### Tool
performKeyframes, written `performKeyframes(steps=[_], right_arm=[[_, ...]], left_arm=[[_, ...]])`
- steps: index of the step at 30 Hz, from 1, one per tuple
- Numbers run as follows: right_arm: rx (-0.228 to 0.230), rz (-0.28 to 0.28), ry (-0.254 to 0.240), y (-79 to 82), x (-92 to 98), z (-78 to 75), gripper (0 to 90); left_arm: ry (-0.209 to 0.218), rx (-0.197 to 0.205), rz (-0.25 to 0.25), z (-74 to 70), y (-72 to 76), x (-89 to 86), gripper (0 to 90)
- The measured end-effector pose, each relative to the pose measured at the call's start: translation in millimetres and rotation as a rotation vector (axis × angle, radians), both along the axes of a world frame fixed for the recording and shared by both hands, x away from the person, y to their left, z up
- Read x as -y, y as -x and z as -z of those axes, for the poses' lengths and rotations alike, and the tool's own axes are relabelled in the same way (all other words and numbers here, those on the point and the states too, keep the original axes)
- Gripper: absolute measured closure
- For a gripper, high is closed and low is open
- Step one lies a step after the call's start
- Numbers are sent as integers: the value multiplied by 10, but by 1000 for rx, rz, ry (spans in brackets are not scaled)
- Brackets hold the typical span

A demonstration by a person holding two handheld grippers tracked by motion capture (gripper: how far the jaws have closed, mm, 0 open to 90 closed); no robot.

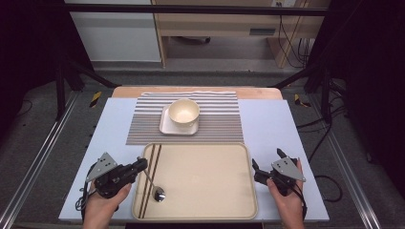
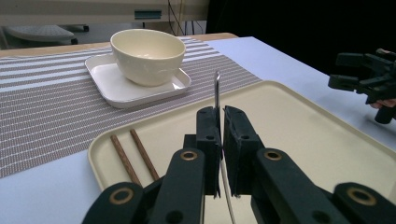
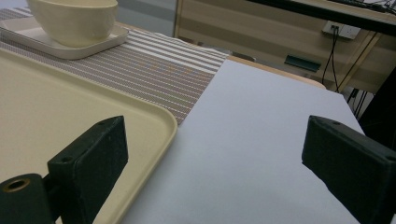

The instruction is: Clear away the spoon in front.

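Left jaws pinch a spoon handle over the tray.

The left gripper [image 2: 220,140] has its jaws nearly together on the thin metal handle of the spoon [image 1: 154,185], whose bowl rests on the tray [image 1: 205,210] below them (chopsticks [image 2: 135,158] lie just left). The right gripper [image 3: 215,158] holds its jaws spread wide over the bench [image 3: 261,116].

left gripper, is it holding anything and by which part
The left gripper holds a metal spoon by its thin handle, near the handle's end; the spoon's bowl hangs low over the tray. The right gripper is open and empty.
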State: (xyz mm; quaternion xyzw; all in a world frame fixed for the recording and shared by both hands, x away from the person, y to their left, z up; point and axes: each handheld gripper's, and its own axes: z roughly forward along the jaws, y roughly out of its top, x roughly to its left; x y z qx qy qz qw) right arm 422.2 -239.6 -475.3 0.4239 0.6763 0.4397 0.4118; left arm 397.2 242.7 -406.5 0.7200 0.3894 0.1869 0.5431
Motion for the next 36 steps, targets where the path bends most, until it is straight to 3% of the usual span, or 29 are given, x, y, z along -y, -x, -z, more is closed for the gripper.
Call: performKeyframes(steps=[11,22,36], right_arm=[[4,0,1,3,5,-4,73],[0,-2,-3,3,10,-5,74],[-3,-3,-1,-2,8,1,73]], left_arm=[[-38,-9,23,77,-318,148,827],[-75,-91,64,241,-579,235,812],[-124,-144,34,382,-747,270,747]])
